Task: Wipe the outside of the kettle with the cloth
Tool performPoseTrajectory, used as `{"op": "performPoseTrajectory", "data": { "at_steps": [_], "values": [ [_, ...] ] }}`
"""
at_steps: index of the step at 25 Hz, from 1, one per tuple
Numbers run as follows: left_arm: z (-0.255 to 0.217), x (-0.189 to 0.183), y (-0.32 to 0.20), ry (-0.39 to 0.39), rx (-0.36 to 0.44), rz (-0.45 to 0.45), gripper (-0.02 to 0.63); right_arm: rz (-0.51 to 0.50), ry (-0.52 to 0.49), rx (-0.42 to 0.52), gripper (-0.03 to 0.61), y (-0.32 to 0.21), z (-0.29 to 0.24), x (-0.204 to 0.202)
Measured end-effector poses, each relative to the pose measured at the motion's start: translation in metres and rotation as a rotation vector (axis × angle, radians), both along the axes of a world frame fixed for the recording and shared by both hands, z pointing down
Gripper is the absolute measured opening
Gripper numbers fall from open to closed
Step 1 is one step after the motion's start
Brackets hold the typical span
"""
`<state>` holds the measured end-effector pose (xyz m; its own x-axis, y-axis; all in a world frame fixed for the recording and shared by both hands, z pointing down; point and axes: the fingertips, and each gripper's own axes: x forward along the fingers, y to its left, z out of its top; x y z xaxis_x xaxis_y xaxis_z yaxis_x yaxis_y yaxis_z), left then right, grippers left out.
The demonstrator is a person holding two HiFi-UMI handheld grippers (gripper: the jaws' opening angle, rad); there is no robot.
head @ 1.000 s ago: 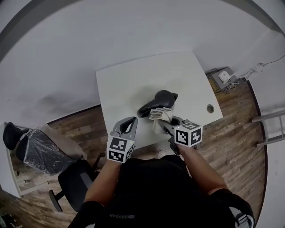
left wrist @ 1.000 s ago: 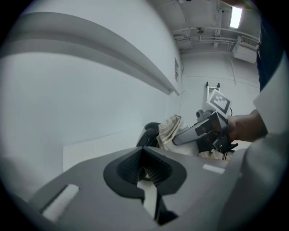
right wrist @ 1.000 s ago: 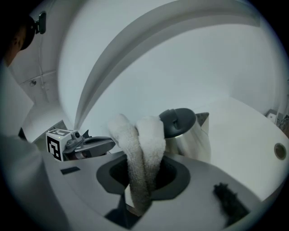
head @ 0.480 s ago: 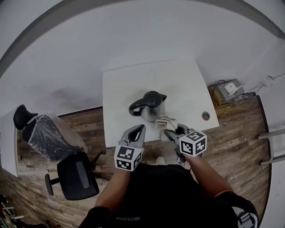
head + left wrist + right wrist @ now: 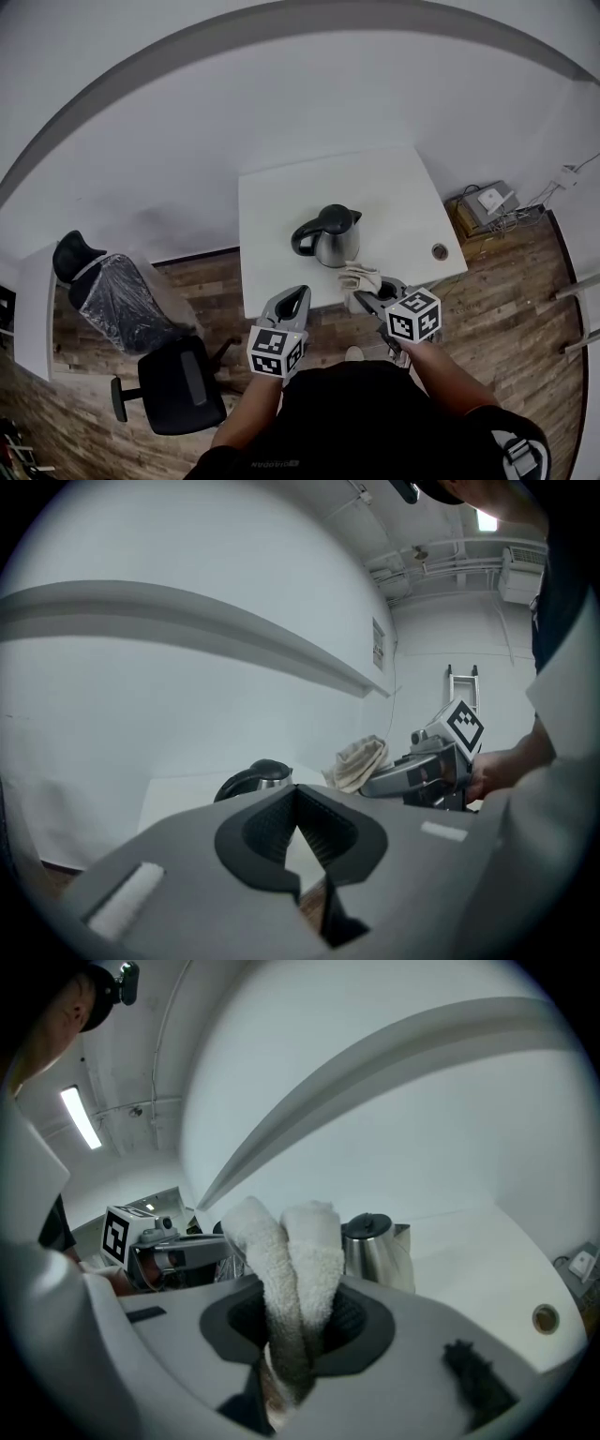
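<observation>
A steel kettle (image 5: 330, 235) with a black lid and handle stands upright on the white table (image 5: 281, 202). My right gripper (image 5: 367, 292) is shut on a folded beige cloth (image 5: 359, 278), held near the table's front edge, short of the kettle and not touching it. In the right gripper view the cloth (image 5: 292, 1251) sticks up between the jaws, with the kettle (image 5: 377, 1251) beyond it. My left gripper (image 5: 296, 300) hangs just off the front edge, shut and holding nothing. The left gripper view shows the kettle (image 5: 255, 778) ahead and the cloth (image 5: 356, 761) to the right.
A round cable hole (image 5: 440, 251) sits at the table's right front corner. A black office chair (image 5: 178, 384) and a plastic-wrapped chair (image 5: 103, 295) stand on the wood floor at left. A box with cables (image 5: 487, 202) lies on the floor at right.
Both grippers have drawn back from the kettle toward the table's front edge. The cloth, which lay against the kettle, is now apart from it.
</observation>
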<state>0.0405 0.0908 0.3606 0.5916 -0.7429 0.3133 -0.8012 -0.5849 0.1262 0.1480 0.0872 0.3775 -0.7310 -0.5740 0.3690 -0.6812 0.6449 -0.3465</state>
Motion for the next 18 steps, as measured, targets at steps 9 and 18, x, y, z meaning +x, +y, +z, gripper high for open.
{"op": "performPoseTrajectory", "data": {
  "at_steps": [9,18],
  "values": [
    [0.003,-0.027,0.062,0.033,-0.035,0.171,0.008,0.156,0.021,-0.007,0.094,0.090,-0.006,-0.035],
    [0.017,-0.050,0.092,0.056,-0.127,0.142,0.008,0.161,0.062,-0.014,0.094,0.130,0.007,-0.034]
  ]
}}
